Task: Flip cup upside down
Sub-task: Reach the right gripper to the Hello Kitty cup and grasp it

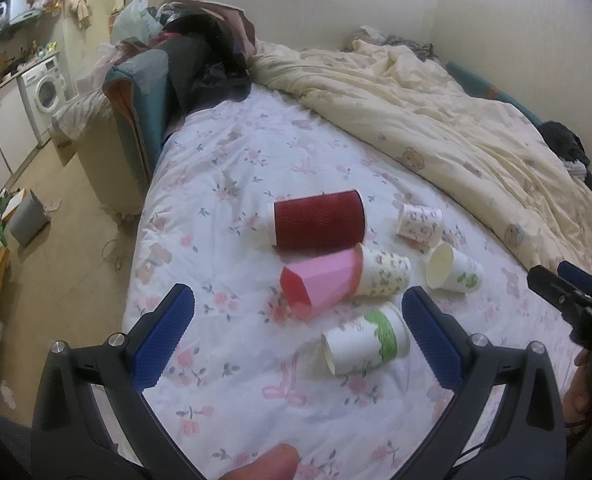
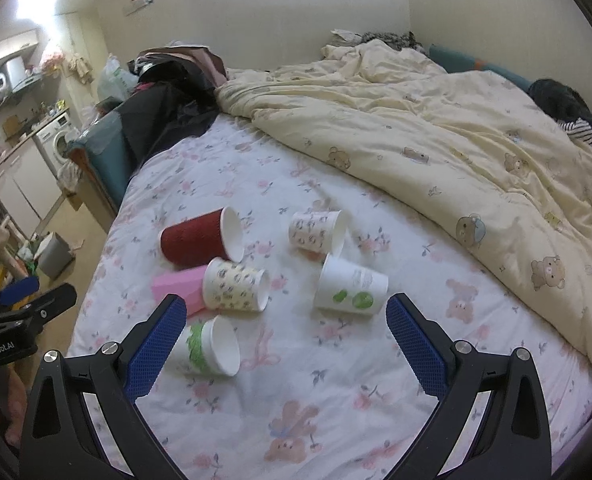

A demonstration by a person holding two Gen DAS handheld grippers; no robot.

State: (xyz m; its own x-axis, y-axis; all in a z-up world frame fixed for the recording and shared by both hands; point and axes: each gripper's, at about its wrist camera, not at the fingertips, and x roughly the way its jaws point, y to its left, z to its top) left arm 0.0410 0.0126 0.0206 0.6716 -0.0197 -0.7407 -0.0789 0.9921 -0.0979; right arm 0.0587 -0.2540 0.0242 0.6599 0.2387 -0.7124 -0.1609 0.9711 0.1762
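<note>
Several cups lie on their sides on the floral bed sheet (image 1: pixel 224 168). A dark red ribbed cup (image 1: pixel 319 225) (image 2: pixel 194 243) lies farthest. A pink cup (image 1: pixel 319 282) (image 2: pixel 178 286) touches a floral paper cup (image 1: pixel 383 274) (image 2: pixel 234 286). A white cup with a green band (image 1: pixel 365 340) (image 2: pixel 212 346) lies nearest, between my left gripper's fingers. A white cup with green dots (image 1: pixel 455 272) (image 2: pixel 349 288) and a small patterned cup (image 1: pixel 419 220) (image 2: pixel 315 230) lie to the right. My left gripper (image 1: pixel 297 320) and right gripper (image 2: pixel 286 326) are both open and empty.
A cream bear-print duvet (image 2: pixel 435 140) is bunched over the far and right side of the bed. Dark clothes and bags (image 1: pixel 200 56) pile at the bed's far left corner. The bed's left edge drops to the floor with a grey bin (image 1: pixel 28 220). A washing machine (image 1: pixel 44 88) stands far left.
</note>
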